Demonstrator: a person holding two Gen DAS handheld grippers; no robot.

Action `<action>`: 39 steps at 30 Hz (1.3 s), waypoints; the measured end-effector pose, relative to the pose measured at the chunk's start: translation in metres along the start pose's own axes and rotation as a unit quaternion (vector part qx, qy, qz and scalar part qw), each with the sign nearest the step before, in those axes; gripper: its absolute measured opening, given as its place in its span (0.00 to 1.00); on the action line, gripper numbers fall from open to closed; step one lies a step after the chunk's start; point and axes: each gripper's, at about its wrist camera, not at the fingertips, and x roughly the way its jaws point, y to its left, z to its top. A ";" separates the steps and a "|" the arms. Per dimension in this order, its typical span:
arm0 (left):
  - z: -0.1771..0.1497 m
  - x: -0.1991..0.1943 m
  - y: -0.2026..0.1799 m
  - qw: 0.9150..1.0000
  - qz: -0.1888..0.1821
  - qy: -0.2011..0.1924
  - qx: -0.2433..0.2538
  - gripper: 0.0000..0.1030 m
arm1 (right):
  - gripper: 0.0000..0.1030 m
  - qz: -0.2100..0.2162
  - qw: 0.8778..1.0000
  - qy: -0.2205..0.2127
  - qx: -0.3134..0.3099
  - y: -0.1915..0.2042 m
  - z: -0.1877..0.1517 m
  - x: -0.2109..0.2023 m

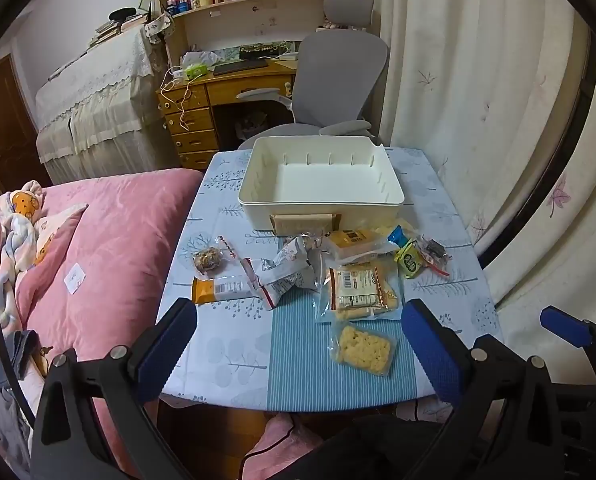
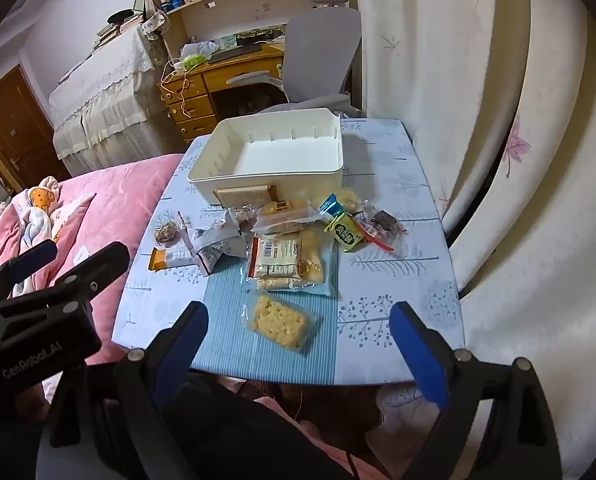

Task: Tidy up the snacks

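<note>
One white bin (image 1: pixel 321 196) stands empty at the far end of the small table (image 1: pixel 438 208), at twelve o'clock from both grippers. The snacks lie loose on the tablecloth just before it. One brown packet (image 1: pixel 302 224) leans on the bin's near wall. One clear-wrapped yellow cracker (image 1: pixel 362 348) lies nearest, at the six o'clock end of the heap. One larger bag of biscuits (image 1: pixel 360 290) touches it just beyond. At nine o'clock lie one orange-ended bar (image 1: pixel 221 289) and one round nut ball (image 1: pixel 207 260). At three o'clock sits one green packet (image 1: pixel 409 263).

The left gripper (image 1: pixel 298 344) hovers above the table's near edge, tilted steeply down, its blue pads spread wide with nothing between them. The right gripper (image 2: pixel 298 344) hangs just beside it, at three o'clock of it, tilted down alike, jaws also wide and empty.
</note>
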 end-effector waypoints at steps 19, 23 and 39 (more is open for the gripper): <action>0.006 0.005 0.000 1.000 -0.008 0.001 -0.007 0.99 | 0.90 -0.001 1.000 0.000 0.003 -0.005 0.006 0.004; 0.009 0.005 -0.001 1.000 -0.007 0.002 -0.008 0.99 | 0.90 0.000 1.000 0.000 0.004 -0.007 0.008 0.007; 0.011 0.006 -0.004 1.000 -0.001 0.007 -0.013 0.99 | 0.90 0.009 1.000 -0.003 0.010 -0.012 0.013 0.006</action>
